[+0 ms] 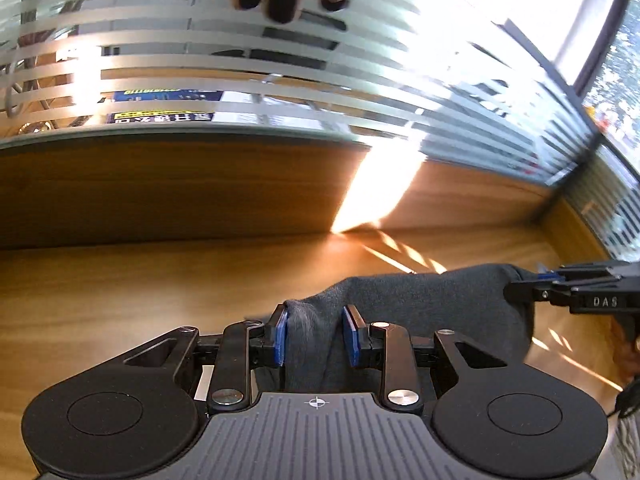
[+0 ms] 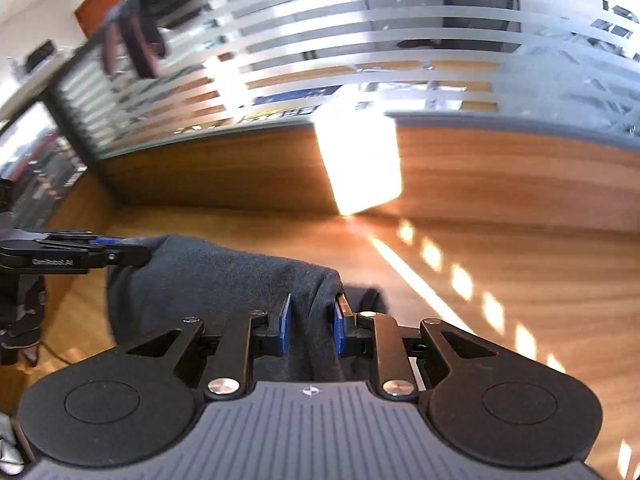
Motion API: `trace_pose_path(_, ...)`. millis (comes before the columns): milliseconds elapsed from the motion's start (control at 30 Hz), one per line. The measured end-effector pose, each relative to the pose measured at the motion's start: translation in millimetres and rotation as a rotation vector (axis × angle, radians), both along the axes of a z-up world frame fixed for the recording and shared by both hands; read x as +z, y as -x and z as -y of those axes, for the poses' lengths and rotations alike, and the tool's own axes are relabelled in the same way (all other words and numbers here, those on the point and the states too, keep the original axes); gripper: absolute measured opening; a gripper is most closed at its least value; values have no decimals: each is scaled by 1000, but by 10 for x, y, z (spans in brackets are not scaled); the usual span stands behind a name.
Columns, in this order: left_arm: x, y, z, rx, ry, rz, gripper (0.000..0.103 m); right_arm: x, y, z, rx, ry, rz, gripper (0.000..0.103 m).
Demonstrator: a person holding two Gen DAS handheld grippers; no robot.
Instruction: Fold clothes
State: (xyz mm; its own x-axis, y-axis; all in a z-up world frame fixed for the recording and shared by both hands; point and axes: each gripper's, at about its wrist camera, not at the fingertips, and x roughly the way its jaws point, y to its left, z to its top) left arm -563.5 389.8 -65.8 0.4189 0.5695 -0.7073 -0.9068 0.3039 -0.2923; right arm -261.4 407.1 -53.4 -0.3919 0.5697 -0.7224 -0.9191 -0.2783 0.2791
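Observation:
A dark grey garment (image 1: 432, 304) hangs stretched between my two grippers above a wooden table (image 1: 120, 292). My left gripper (image 1: 315, 334) is shut on one bunched end of it, the cloth pinched between the blue pads. My right gripper (image 2: 311, 328) is shut on the other end of the garment (image 2: 208, 280). In the left wrist view the right gripper (image 1: 532, 290) comes in from the right edge and holds the cloth's far end. In the right wrist view the left gripper (image 2: 120, 250) comes in from the left. The lower part of the garment is hidden behind the gripper bodies.
The wooden table (image 2: 500, 280) has a low wooden back panel (image 1: 180, 192) topped by striped frosted glass (image 1: 240, 68). A bright patch of sunlight (image 2: 360, 164) falls on the panel and table. A gloved hand (image 2: 20, 320) shows at the left edge.

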Motion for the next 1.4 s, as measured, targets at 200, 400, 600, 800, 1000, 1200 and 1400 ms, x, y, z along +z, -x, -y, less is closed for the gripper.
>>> trace_pose_path(200,-323,-76,-364,31,28,-44,32,-376,118,-387,-21,-38,103,27)
trace_pose_path(400,-589,-115,-532,50,49,-84,38,-716,223,-551,-13,-62,183,31)
trace_pose_path(600,-437,-64,-391,56,-14,-92,38,-606,177,-477,-57,-67,171,39)
trace_pose_path(800,-109,23,17,80,-88,-81,38,-362,131,-120,-89,-81,189,41)
trace_pose_path(1000,-46,-115,414,17,-108,-97,29,-218,240,254,-64,-99,178,41)
trace_pose_path(1200,-247,-250,537,-10,-62,-124,29,-331,377,486,-37,-67,175,41)
trace_pose_path(1400,-473,-192,417,48,17,-81,30,-649,413,471,-36,1,232,41)
